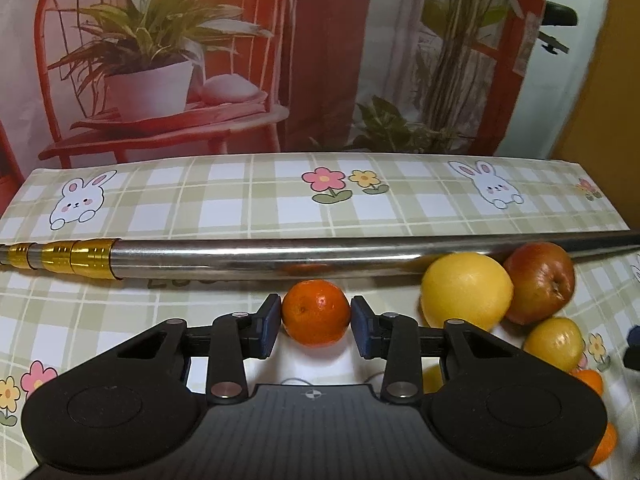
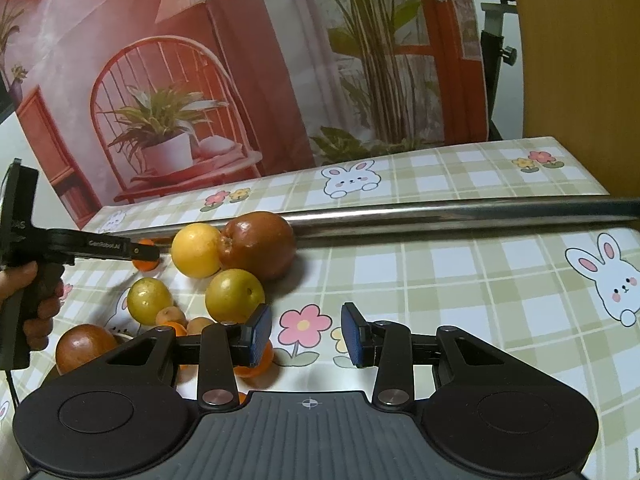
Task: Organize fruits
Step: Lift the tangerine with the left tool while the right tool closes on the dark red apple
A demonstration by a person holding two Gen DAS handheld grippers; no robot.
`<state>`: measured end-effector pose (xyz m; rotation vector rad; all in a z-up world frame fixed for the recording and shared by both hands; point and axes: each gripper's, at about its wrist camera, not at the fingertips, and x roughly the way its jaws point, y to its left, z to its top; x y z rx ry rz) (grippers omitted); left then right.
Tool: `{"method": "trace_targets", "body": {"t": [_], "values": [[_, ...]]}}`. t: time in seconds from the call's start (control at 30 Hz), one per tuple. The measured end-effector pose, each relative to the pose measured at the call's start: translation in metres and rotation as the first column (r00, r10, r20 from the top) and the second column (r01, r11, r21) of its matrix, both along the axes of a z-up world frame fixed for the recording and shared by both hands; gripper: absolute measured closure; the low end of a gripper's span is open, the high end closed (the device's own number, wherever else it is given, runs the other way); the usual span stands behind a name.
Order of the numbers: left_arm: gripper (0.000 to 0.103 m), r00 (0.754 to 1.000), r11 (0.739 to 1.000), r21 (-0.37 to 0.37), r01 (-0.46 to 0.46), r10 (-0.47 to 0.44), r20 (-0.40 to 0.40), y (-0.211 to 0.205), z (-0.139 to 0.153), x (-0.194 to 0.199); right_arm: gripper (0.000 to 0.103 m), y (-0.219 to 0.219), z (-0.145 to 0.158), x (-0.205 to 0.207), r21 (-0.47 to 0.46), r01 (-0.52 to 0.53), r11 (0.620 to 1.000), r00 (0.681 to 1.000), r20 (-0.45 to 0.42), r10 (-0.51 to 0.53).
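steel pole just behind tangerine pinched in left claw.

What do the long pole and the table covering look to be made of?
Pole: polished metal, likely steel; it mirrors the orange fruit, with gold-coloured ribbed collars at one end. Table covering: probably smooth printed vinyl or oilcloth, lying flat with a slight sheen.

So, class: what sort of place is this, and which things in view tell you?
Probably a staged home tabletop: a bunny-print checked tablecloth, a printed backdrop of chair and plants behind it, and loose fruit such as a tangerine.
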<state>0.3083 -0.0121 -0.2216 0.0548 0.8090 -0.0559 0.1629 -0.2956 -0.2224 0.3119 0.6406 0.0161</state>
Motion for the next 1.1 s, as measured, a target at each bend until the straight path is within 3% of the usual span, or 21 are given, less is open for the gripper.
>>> {"method": "trace_targets", "body": {"t": [0.47,0.87,1.0,1.1], "values": [[0.063,0.994,0.997,-0.066,0.044,-0.037,0.107,0.005,0.038,-0.067,0.062,0.0,-0.003,0.006,0.022,-0.005,1.0,1.0,0.006,0.005],[0.063,0.986,0.996,-0.072,0.047,-0.034,0.163,-0.002,0.05,-0.115,0.061,0.007,0.001,0.027,0.047,-0.022,0.999,0.999,0.028,0.021],[0.063,0.986,0.996,-0.082,0.037,-0.023,0.163,-0.002,0.05,-0.117,0.042,0.011,0.005,0.039,0.042,-0.027,0.999,0.996,0.085,0.024],[0.063,0.987,0.996,-0.085,0.028,-0.014,0.16,0.0,0.049,-0.116,0.041,0.014,0.007,0.054,0.04,-0.035,0.999,0.994,0.106,0.03]]}}
